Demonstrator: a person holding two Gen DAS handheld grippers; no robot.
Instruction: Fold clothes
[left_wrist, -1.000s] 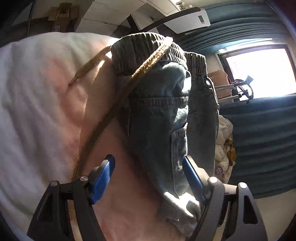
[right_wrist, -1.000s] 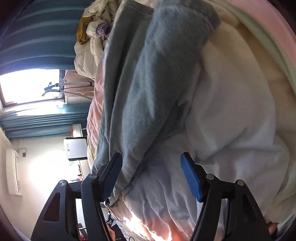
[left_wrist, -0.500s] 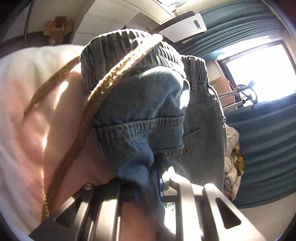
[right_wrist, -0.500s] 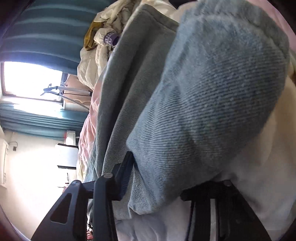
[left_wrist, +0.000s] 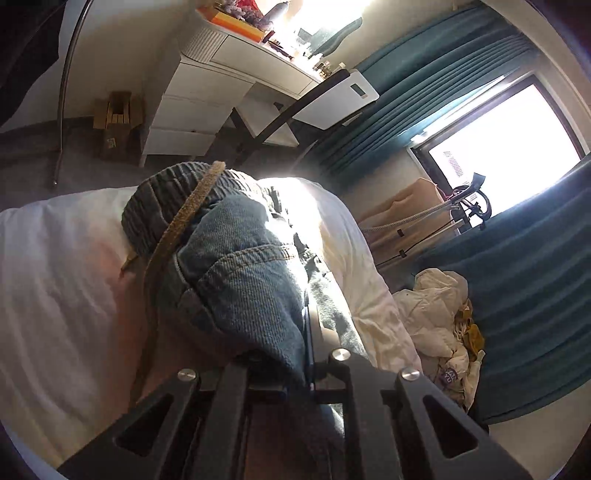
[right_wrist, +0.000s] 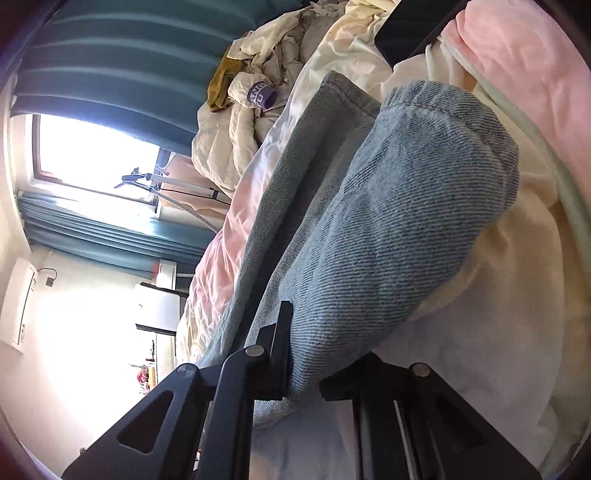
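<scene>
Jeans (left_wrist: 243, 288) pinched in jaws of left gripper (left_wrist: 295, 373) and right gripper (right_wrist: 303, 373) (over bed (left_wrist: 55, 288)).

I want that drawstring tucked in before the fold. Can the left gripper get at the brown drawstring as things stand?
Probably not yet. The left gripper is shut on the jeans, so it would have to let go first. The brown drawstring itself lies exposed over the waistband just ahead, nothing covering it.

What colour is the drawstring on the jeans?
Tan-brown drawstring, clearest in the left wrist view.
</scene>
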